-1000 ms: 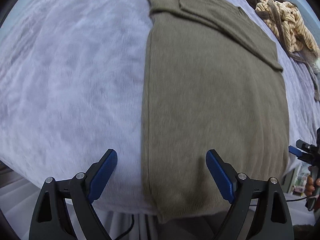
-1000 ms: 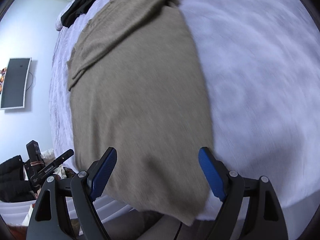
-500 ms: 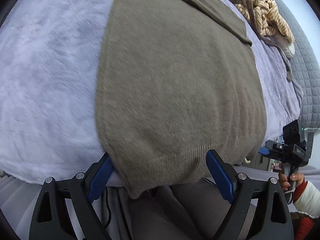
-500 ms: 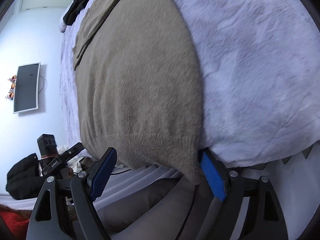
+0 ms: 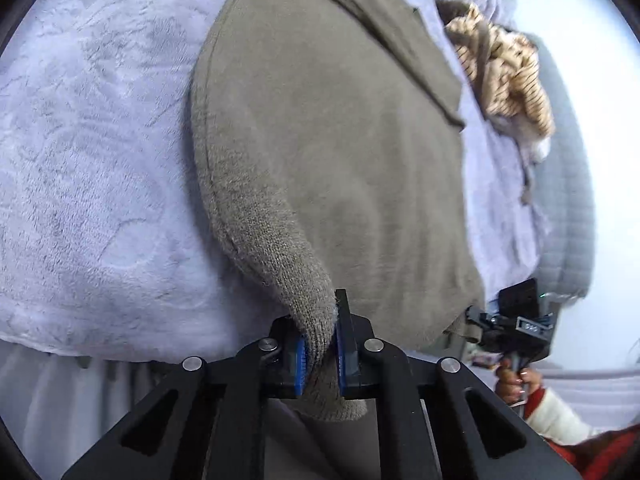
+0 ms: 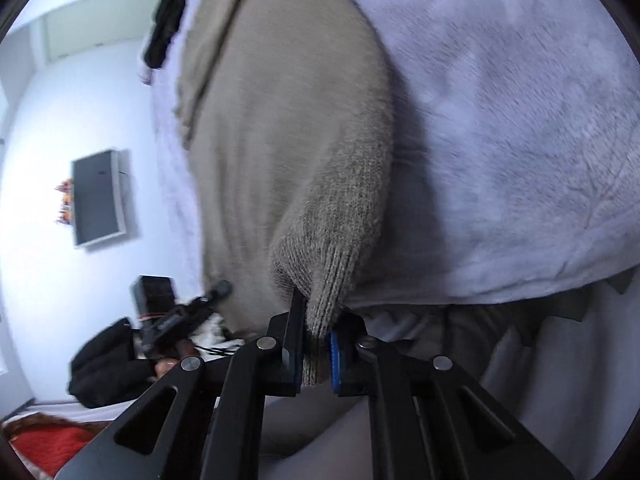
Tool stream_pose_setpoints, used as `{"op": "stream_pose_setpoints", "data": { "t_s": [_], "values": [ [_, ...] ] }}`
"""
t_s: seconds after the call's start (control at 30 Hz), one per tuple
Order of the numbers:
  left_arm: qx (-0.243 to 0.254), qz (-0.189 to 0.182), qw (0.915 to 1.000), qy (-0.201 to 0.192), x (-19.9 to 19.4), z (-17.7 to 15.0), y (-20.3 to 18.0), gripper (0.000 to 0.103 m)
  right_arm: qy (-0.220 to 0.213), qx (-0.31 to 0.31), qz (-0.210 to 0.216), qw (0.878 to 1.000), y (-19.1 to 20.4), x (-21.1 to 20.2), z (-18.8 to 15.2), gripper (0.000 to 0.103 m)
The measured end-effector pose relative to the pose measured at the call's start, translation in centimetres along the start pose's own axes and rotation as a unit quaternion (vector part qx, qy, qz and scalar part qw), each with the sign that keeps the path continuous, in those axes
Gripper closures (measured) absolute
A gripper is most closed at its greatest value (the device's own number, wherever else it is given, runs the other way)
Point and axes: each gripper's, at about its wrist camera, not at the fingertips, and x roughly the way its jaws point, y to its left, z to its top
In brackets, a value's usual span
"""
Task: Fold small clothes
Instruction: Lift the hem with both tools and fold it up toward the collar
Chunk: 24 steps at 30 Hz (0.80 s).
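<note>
A taupe knit sweater [image 5: 340,152] is spread on a lavender fleece blanket [image 5: 92,152] over the bed, its near hem corners pinched up by both grippers. The left gripper [image 5: 321,350] is clenched on one corner, the right gripper [image 6: 316,354] on the other. A striped garment [image 5: 504,68] is shown only by the left view; a wall-mounted screen [image 6: 98,198] and black clothing [image 6: 168,12] only by the right, blurred
</note>
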Motion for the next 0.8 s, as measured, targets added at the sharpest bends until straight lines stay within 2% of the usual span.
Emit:
{"op": "stream_pose_setpoints", "data": {
  "t_s": [0.17, 0.33, 0.53, 0.67, 0.8],
  "values": [
    [-0.027, -0.058, 0.9972, -0.04, -1.7, 2.0, -1.5, 0.091, -0.029, 0.001, 0.098, 0.995, 2.8, -0.9, 2.0, 0.093],
    [-0.018, -0.081, 0.9926, -0.089, -3.6, 6.3, -4.2, 0.091, -0.056, -0.015, 0.16, 0.985, 6.7, -1.2, 5.8, 0.093],
    [0.015, -0.091, 0.9849, -0.146, -6.9, 13.1, -7.5, 0.091, -0.077, -0.054, 0.202, 0.975, 11.9, -2.3, 11.4, 0.093],
    [0.023, -0.073, 0.981, -0.178, -6.8, 18.4, -9.1, 0.091, -0.084, -0.073, 0.215, 0.97, 14.4, -3.8, 16.9, 0.093],
    [0.013, -0.049, 0.9774, -0.205, -5.2, 23.9, -9.6, 0.091, -0.085, -0.063, 0.208, 0.972, 15.1, -3.5, 23.0, 0.093]
  ]
}}
